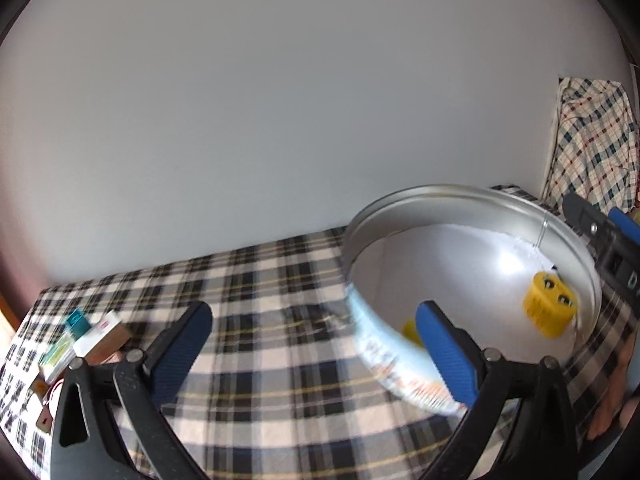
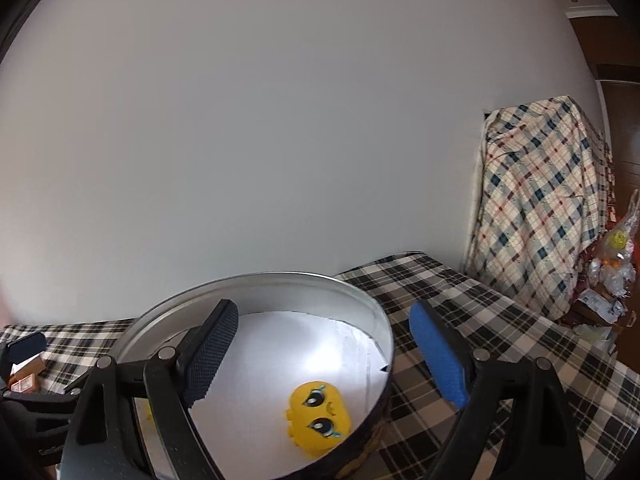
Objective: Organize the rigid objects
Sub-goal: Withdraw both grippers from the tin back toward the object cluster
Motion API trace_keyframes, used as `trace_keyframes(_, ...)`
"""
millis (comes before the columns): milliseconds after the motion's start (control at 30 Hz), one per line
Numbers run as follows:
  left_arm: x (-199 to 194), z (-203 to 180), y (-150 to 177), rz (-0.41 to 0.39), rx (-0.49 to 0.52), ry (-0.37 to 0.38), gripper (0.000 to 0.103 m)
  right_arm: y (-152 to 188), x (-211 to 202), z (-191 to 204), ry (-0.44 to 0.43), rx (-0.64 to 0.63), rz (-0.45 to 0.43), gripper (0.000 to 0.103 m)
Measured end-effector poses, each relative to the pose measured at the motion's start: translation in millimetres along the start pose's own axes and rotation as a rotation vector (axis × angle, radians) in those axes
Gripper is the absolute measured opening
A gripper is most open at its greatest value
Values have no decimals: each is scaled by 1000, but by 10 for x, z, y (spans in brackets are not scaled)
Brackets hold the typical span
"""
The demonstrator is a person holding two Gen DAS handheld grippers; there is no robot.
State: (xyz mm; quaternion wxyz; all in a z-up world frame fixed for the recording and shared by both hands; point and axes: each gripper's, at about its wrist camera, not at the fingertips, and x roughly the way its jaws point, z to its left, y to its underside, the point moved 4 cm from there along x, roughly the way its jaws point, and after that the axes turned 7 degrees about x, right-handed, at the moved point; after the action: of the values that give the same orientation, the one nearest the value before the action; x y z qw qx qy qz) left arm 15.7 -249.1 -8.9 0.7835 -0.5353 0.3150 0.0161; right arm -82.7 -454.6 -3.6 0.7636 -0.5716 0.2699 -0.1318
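On the checked cloth (image 1: 256, 280) small boxes (image 1: 96, 334) lay at the left, the left gripper (image 1: 316, 332) hung with jaws wide apart and empty, and beside it the right gripper (image 2: 324, 350), likewise agape, straddled the round tin (image 2: 256, 284) holding a yellow toy (image 2: 318, 420).

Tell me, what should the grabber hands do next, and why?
Probably swing the left gripper toward the small boxes lying loose on the checked cloth and pick one up. Both grippers stand open and empty, the right gripper at the round tin, and a yellow toy already sits inside it, so the boxes look like what's left to tidy.
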Motion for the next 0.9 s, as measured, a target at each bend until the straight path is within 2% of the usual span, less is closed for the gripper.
trace_keyframes(167, -184, 355, 241, -6, 4, -64, 103, 48, -128, 142, -35, -21, -39, 89)
trace_keyframes(333, -282, 646, 423, -17, 9, -124, 103, 99, -286, 317, -26, -9, -107, 89)
trace_keyframes(500, -353, 963, 551, -16, -7, -160, 103, 193, -369, 597, -8, -75, -129, 89)
trace_keyframes(900, -443, 1645, 824, 12, -60, -180, 103, 461, -564, 1286, -130, -109, -60, 89)
